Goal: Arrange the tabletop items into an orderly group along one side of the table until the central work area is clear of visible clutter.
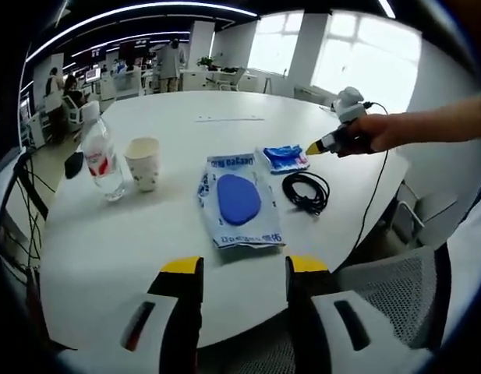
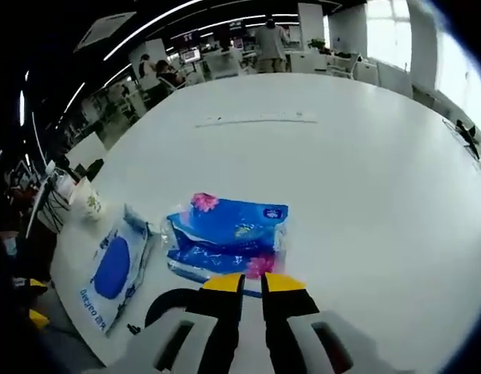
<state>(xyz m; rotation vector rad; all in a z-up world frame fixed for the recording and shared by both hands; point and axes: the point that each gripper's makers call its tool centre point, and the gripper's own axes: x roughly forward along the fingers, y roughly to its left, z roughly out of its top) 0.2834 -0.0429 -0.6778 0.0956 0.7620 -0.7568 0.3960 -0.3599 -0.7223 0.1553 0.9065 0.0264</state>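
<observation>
A round white table (image 1: 224,109) holds a clear water bottle (image 1: 102,160), a paper cup (image 1: 143,162), a white wipes pack with a blue oval lid (image 1: 238,201), a blue tissue pack (image 1: 285,157) and a coiled black cable (image 1: 306,191). My left gripper (image 1: 244,269) hangs open over the table's near edge, apart from everything. A hand holds my right gripper (image 1: 313,148) at the tissue pack's right edge. In the right gripper view its jaws (image 2: 253,282) are drawn nearly together on the near edge of the tissue pack (image 2: 228,234). The wipes pack (image 2: 111,269) and cup (image 2: 88,201) lie to the left.
A thin pale strip (image 1: 228,119) lies on the far part of the table. A grey mesh chair (image 1: 380,288) stands at the near right edge. Desks, chairs and people fill the office behind. The cable (image 2: 166,304) lies just left of my right gripper.
</observation>
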